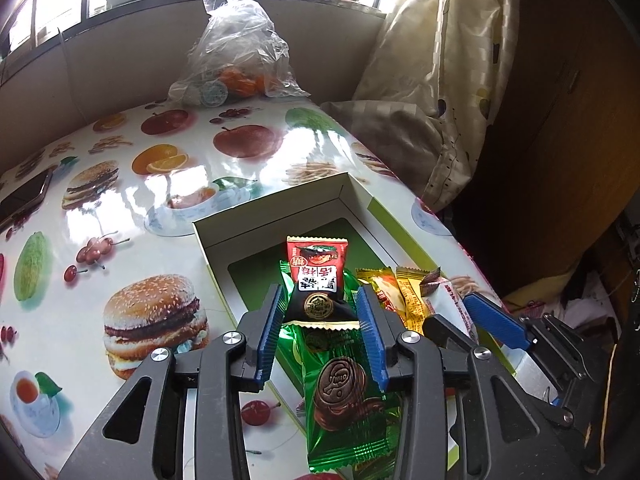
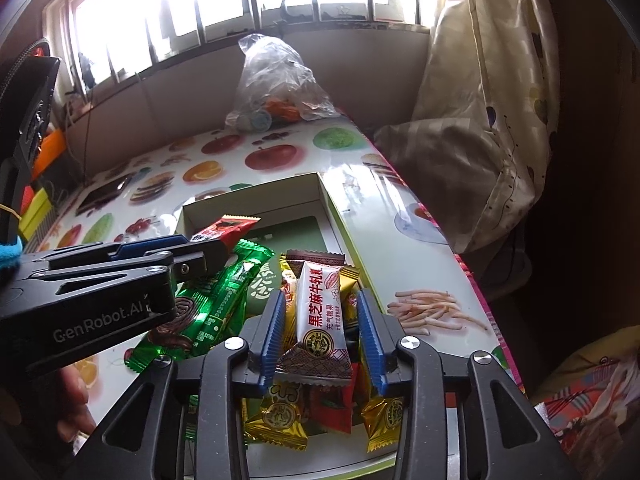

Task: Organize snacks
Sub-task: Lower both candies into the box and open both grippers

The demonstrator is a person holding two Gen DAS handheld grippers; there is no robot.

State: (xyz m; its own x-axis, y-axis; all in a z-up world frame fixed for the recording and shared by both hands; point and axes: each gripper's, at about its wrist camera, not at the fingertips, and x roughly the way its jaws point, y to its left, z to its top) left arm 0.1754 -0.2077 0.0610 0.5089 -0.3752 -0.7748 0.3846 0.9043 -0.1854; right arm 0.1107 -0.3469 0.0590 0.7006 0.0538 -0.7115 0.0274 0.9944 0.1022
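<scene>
Two tools (image 1: 320, 312) (image 2: 322, 334), one box (image 1: 280, 216), one green wrapper (image 1: 348, 400).

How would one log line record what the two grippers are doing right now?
left gripper: open around red-black packet | right gripper: open around white packet | both at box

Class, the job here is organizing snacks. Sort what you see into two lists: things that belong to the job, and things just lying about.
Belongs to the job:
- open box
- red-and-black snack, between the left tool fingers
- white candy, between the right tool fingers
- green wafer packet
- gold candies

Lying about:
- plastic bag
- phone
- curtain
</scene>
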